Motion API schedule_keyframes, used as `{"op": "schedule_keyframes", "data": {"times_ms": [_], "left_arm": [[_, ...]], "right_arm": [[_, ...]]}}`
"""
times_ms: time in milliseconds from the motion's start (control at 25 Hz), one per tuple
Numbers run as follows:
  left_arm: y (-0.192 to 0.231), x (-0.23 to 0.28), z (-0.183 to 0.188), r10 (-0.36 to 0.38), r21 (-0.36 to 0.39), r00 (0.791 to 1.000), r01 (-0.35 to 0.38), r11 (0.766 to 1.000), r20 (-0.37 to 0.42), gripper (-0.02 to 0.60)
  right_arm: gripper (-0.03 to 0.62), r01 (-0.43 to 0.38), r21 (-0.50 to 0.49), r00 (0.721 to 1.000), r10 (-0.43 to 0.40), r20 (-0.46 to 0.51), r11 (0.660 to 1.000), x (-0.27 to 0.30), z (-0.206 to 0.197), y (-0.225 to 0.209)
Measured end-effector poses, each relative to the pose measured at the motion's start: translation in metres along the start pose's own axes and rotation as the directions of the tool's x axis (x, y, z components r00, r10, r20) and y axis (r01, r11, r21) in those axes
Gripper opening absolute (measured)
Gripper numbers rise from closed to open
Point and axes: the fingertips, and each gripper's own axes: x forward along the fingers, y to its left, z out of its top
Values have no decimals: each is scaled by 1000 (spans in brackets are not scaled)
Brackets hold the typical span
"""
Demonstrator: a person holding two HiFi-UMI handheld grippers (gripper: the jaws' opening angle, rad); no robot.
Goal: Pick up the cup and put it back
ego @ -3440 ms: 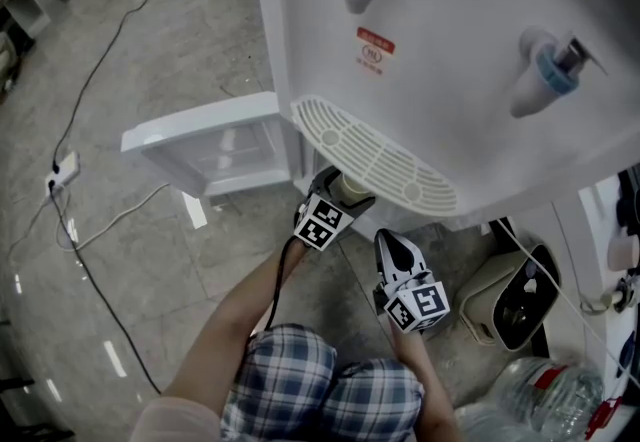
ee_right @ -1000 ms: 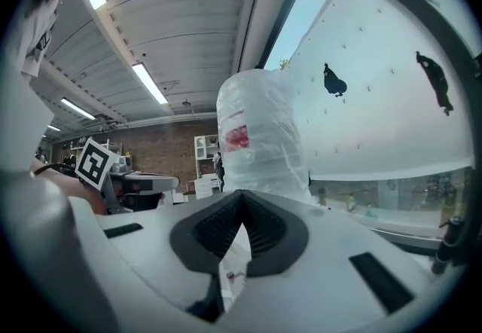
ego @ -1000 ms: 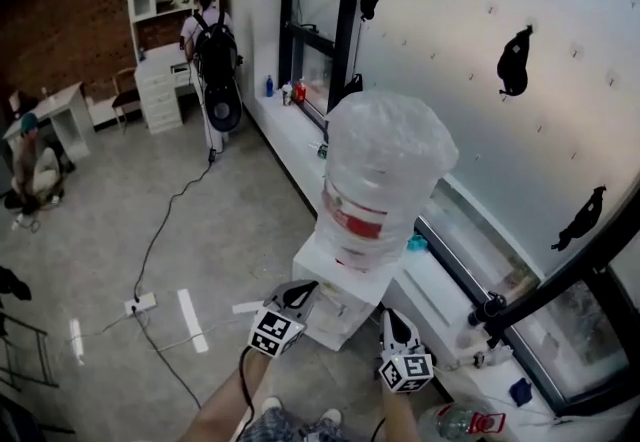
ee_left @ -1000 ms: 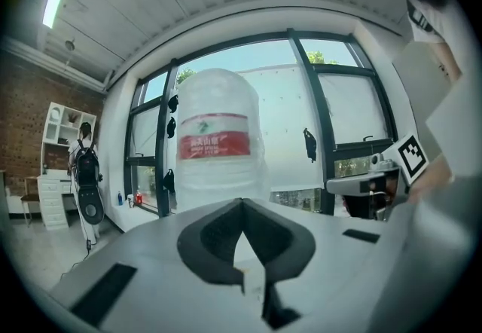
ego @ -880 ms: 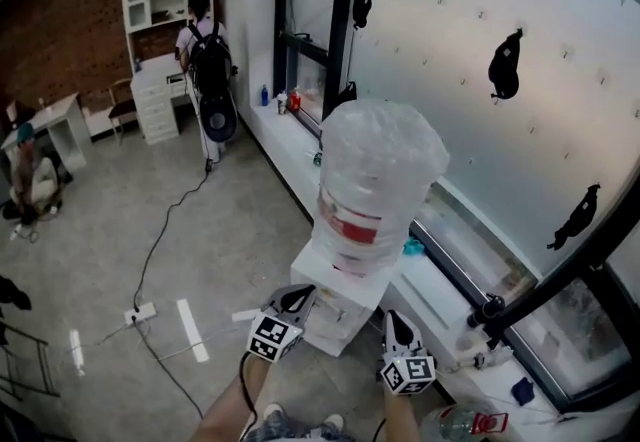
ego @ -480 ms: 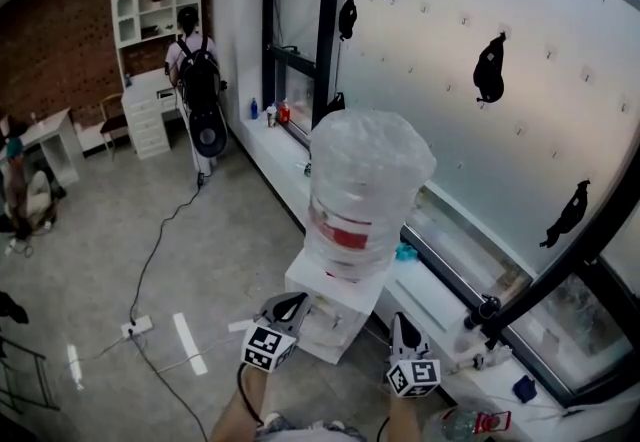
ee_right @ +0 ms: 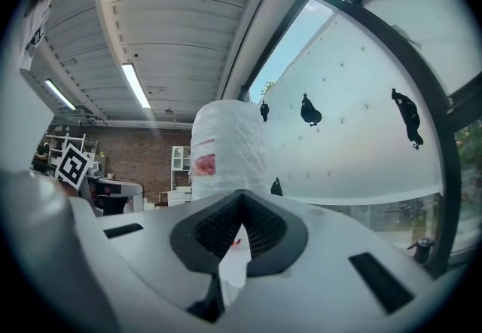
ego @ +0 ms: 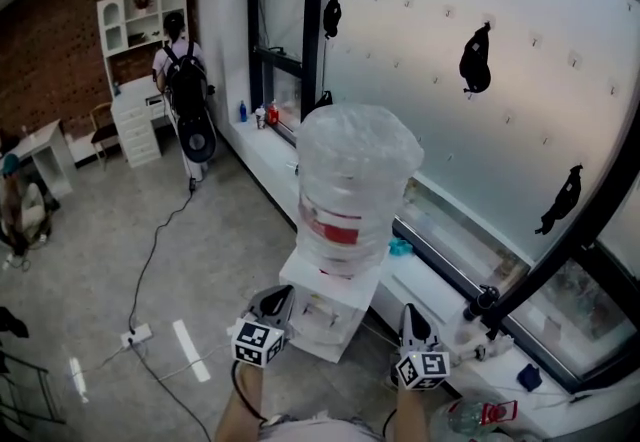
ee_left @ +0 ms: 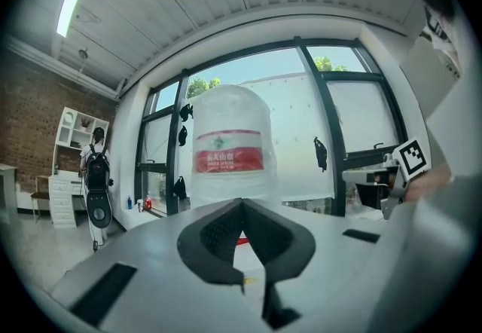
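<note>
Left gripper (ego: pixel 273 300), lower centre of head view: jaws closed tip to tip, nothing between. Right gripper (ego: pixel 412 315), just right of it: likewise closed, empty. Both point at water bottle (ego: pixel 355 185) atop white dispenser (ego: pixel 325 308), mid-frame. Cup: not made out in any view.

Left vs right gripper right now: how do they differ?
The left gripper shows against the left edge of the dispenser; the right gripper sits off to the dispenser's right, by the window ledge. The left gripper leans toward the dispenser; the right gripper points nearly straight ahead. Shared: both are shut, empty, and facing the water bottle.
</note>
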Motion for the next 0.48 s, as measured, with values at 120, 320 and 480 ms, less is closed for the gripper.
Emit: {"op": "schedule_keyframes", "data": {"times_ms": [120,320,480], "left_arm": [[-2,1,-1,-2,-7,1000,2,1000,5,25],[-6,1,-7,-11,-7,1000,11,1000,3,25],[-6,2,-10,-11,-15,1000,10,1000,-1,25]], "right_arm": [[15,-6,-9,1000,6,-12,1000,-1,-3,0],[15,-6,-7,1000,5,-27,1000,-3,-8,0],[15,12,6,999,-12,-34,1000,-7,-12,-5]]}}
